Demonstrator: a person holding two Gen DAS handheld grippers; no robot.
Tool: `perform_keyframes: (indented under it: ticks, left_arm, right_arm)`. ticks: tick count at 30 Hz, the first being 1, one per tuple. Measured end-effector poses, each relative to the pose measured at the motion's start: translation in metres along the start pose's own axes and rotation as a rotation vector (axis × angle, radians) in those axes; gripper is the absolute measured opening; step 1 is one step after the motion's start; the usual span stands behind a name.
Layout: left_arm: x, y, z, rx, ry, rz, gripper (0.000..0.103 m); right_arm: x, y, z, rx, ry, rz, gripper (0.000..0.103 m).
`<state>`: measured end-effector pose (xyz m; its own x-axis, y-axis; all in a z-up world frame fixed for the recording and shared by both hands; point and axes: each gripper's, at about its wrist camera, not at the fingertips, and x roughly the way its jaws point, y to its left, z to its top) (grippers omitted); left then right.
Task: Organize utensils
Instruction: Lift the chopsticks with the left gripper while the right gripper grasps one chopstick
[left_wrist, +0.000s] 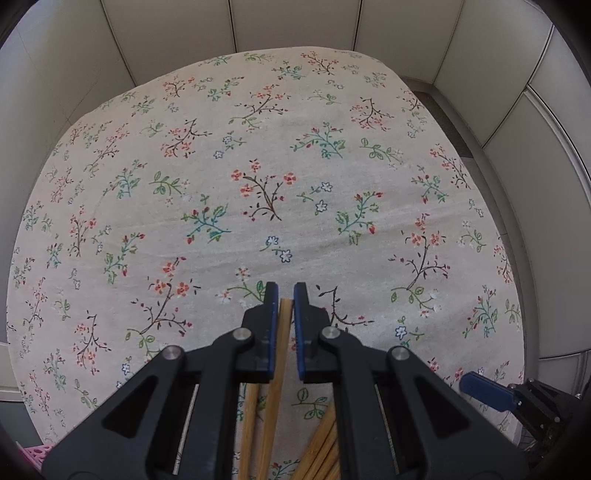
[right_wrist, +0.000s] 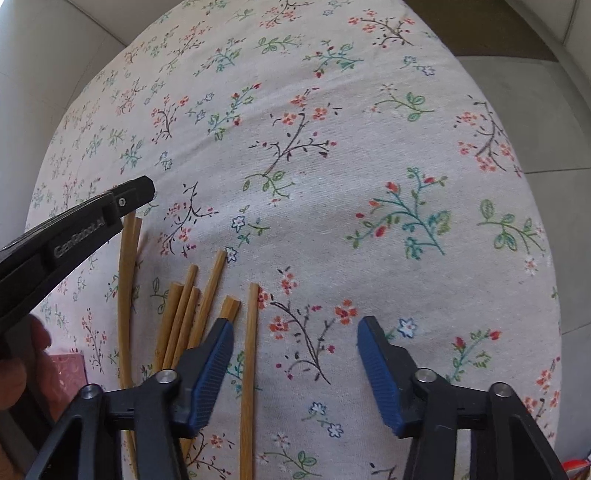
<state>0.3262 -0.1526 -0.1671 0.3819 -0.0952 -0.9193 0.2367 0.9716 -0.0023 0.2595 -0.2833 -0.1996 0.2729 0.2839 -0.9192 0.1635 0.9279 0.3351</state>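
Presently: my left fingers (left_wrist: 285, 295) clamp one chopstick (left_wrist: 283, 325); my right fingers (right_wrist: 295, 341) half-open, empty, straddling a loose stick (right_wrist: 249, 354) on the bench (right_wrist: 369, 184).

2 wrist views, steeply downward, close over floral tablecloth (left_wrist: 280, 155), both sharing chopsticks (right_wrist: 248, 369)

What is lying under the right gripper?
Under the right gripper: one bamboo chopstick on the floral tablecloth. Its left finger covers parts of other chopsticks.
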Motion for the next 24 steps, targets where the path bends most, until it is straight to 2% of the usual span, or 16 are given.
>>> perform_keyframes:
  ticks: [2,6,9,12,14,20,24]
  left_arm:
    - [-0.007,-0.002,-0.002,0.002,-0.008,-0.016,0.009]
    - [-0.023,-0.003,-0.009,0.009,-0.039,-0.025,0.009]
    - [-0.033,0.0,-0.01,-0.004,-0.056,-0.039,0.009]
    - [-0.046,0.002,-0.016,-0.026,-0.078,-0.065,0.009]
    - [-0.052,0.004,-0.016,-0.041,-0.094,-0.083,0.01]
    - [-0.072,0.01,-0.019,-0.079,-0.136,-0.151,0.01]
    - [-0.093,0.01,-0.03,-0.071,-0.195,-0.192,0.01]
  right_arm:
    - [0.002,0.005,0.001,-0.007,-0.003,-0.002,0.046]
    - [0.008,0.016,0.0,-0.043,0.001,-0.013,0.039]
    - [0.011,0.027,-0.002,-0.09,-0.007,-0.054,0.036]
    - [0.012,0.029,-0.003,-0.111,-0.02,-0.097,0.021]
    - [0.013,0.028,-0.003,-0.111,-0.022,-0.086,0.009]
    - [0.009,0.021,-0.003,-0.082,-0.03,-0.038,0.003]
    - [-0.012,0.015,-0.006,-0.065,-0.083,-0.005,0.003]
